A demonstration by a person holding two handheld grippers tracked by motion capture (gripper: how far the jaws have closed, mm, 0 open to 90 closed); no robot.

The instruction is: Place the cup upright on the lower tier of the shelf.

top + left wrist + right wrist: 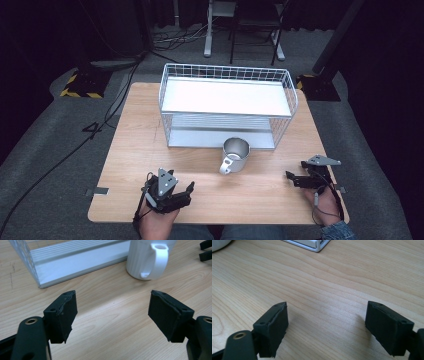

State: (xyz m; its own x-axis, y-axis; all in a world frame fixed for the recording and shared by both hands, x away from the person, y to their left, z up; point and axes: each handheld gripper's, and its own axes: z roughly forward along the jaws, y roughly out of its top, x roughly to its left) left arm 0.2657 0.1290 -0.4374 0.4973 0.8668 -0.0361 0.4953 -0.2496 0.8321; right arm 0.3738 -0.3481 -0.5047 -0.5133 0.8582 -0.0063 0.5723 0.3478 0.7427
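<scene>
While both hands rest at the near edge, the wooden tabletop [140,150] carries every item in the scene. At its far half stands a white wire rack [227,105] with two tiers: a flat upper shelf and a ribbed lower shelf. Just in front of the rack's lower shelf, slightly right of centre, a white mug [235,155] stands upright, its handle turned toward the person's side. In the left gripper view the mug [146,258] appears ahead and to the right of the jaws, well apart from them, with the rack's lower tray [75,262] to its left.

The left tool [170,192] sits near the front left of the tabletop, its jaws spread wide with only bare wood between them [112,312]. The right tool [297,177] sits near the front right edge, pointing left toward the mug; its jaws likewise stand wide apart over bare wood [327,325], gripping nothing.
</scene>
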